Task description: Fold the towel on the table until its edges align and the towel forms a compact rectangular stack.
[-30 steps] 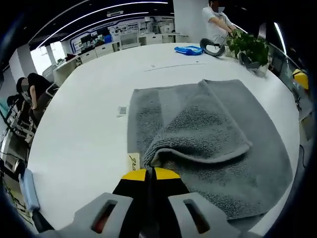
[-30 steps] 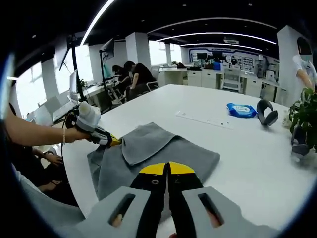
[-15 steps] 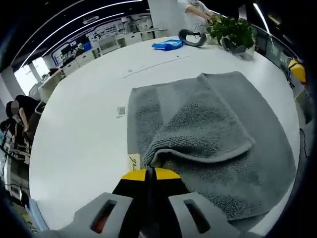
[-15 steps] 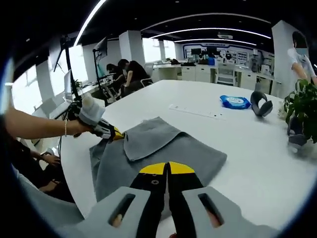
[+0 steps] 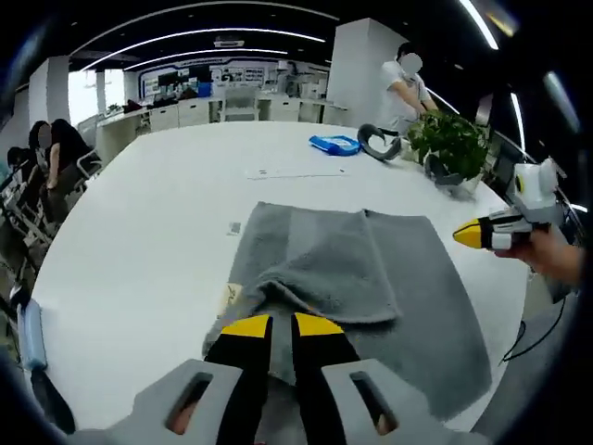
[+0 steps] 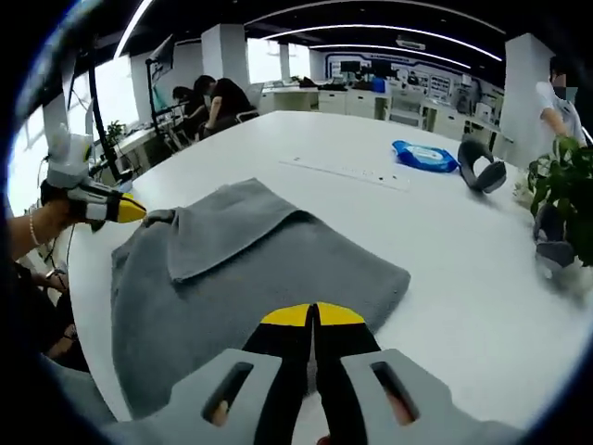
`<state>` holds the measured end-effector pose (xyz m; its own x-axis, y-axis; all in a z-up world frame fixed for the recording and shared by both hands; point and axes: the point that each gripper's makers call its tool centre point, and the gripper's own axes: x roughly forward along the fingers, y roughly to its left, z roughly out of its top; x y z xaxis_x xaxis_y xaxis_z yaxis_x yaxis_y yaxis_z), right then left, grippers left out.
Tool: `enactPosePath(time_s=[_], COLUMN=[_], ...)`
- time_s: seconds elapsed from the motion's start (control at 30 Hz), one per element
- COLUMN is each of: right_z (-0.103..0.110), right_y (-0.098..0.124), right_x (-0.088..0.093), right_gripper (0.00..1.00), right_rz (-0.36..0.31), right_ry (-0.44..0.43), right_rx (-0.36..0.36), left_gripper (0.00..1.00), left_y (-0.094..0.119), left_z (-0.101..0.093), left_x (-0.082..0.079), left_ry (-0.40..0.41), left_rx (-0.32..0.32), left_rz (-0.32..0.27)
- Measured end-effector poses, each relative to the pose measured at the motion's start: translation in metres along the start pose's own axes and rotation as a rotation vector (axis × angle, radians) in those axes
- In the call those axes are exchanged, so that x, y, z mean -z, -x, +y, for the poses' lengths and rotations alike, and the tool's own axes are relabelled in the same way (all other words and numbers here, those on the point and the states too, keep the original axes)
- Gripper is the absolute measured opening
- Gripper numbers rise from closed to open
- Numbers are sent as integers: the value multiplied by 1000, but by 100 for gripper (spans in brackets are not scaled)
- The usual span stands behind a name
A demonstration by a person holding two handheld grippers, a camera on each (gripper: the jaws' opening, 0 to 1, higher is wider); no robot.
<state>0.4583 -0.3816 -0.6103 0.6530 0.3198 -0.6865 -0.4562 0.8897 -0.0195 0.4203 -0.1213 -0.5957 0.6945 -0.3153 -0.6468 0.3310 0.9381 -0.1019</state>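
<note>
While your left gripper (image 5: 281, 324) is clamping the gray towel's (image 5: 371, 278) folded corner above the white table (image 5: 139, 260), your right gripper (image 6: 311, 314) is hovering with jaws together.

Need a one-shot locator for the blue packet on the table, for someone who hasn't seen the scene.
Start at the big white table with the grey towel spread on it. Look past the towel to the far side, toward the potted plant. The blue packet lies flat there, just beside a dark curved headset-like object; it is the one bright blue item on the tabletop.
</note>
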Motion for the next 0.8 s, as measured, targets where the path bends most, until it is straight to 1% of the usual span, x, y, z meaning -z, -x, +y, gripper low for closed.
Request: enactPosePath(time_s=[0.03, 0.07, 0.1, 0.13, 0.2, 0.27, 0.37, 0.43, 0.47, 0.5, 0.53, 0.6, 0.63, 0.67, 0.7, 0.73, 0.77, 0.8], right_z=[-1, -3, -4, -6, -9, -10, -8, -5, -7, -6, -6, -6, -6, -7, -7, -7, -7, -6], right_y=[-4, -10, -13, -17, -23, -26, -28, -29, -29, -28, -28, -28, -27, -27, -26, -26, -26, -25], right_x=[2, 6, 8, 11, 21, 28, 36, 45, 40, 43, 42, 42, 42, 43, 43, 44, 44, 45], right_gripper=[0, 0, 0, 0, 0, 0, 0, 0, 0, 0, 0, 0, 0, 0, 0, 0, 0, 0], right_rz=[13, 39, 49, 67, 119, 147, 160, 178, 139, 151, 149, 147, 146, 147, 147, 147, 147, 147], right_ry=[6, 12, 19, 39, 88, 108, 113, 130, 156, 152, 156, 164, 162, 155, 150, 141, 137, 122], right_rx=[2, 5, 5, 8, 8, 10, 0, -8, 0, -1, 0, -6, -11, -21, -25, -28, -28, -28], left_gripper=[9, 9, 8, 8, 8, 8, 9, 9, 9, 9, 9, 9, 9, 6, 5, 4, 1, 1], left_y=[1, 2, 5, 10, 15, 18, 17, 17, 17, 15, 15, 13, 12, 10, 12, 10, 9, 9], left_z=[-4, -6, -11, -18, -25, -32, -35, -34, -34, -35, -34, -32, -31, -28, -28, -27, -27, -25], left_x=[5, 11, 19, 30, 43, 63, 78, 82, 83, 85, 87, 93, 101, 90, 95, 94, 94, 94], left_ry=[2, -1, -5, -6, -5, 16, 13, 28, 35, 38, 35, 22, 23, 6, 17, 24, 19, 7], left_rx=[8, 14, 16, 18, 21, 34, 34, 28, 27, 24, 20, 6, -3, -12, -10, -17, -22, -31], left_rz=[9, 18, 32, 45, 57, 95, 128, 138, 141, 150, 158, 189, 230, 164, 208, 211, 212, 216])
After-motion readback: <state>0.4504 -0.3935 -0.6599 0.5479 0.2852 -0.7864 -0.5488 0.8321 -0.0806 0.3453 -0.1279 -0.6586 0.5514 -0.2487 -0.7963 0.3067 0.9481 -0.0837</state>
